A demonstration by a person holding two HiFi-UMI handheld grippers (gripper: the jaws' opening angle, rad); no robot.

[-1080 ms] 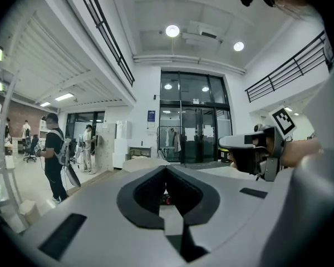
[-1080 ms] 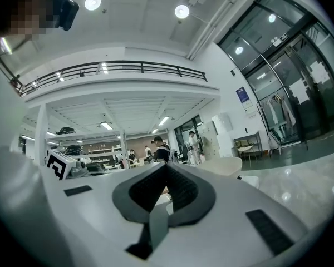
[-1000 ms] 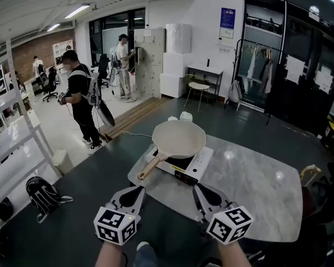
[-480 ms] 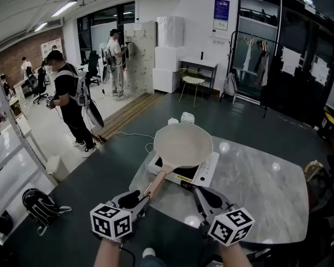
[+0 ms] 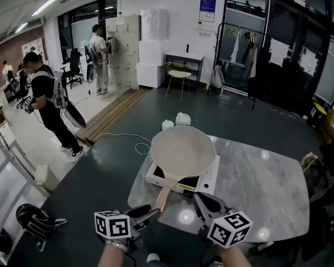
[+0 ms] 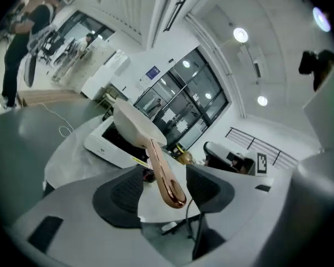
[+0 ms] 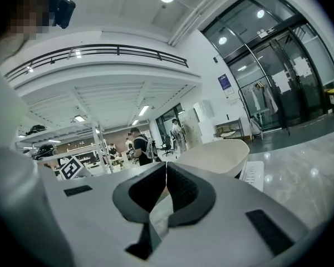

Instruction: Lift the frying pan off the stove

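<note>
A cream frying pan sits on a white single-burner stove at the near left corner of the marble table. Its copper-coloured handle points toward me. My left gripper is at the handle's end, its jaws opening. In the left gripper view the handle tip lies between the dark pads with a gap on each side. My right gripper hovers just right of the handle, shut and empty. In the right gripper view its pads meet, with the pan ahead.
The marble table stretches to the right of the stove. Two small white lidded containers stand beyond the pan. A cable lies on the dark floor at left. A person stands far left; a backpack rests near the shelving.
I have come closer to the table. My left gripper went from shut to open and moved forward so the handle tip now lies between its jaws. The right gripper stayed shut.
</note>
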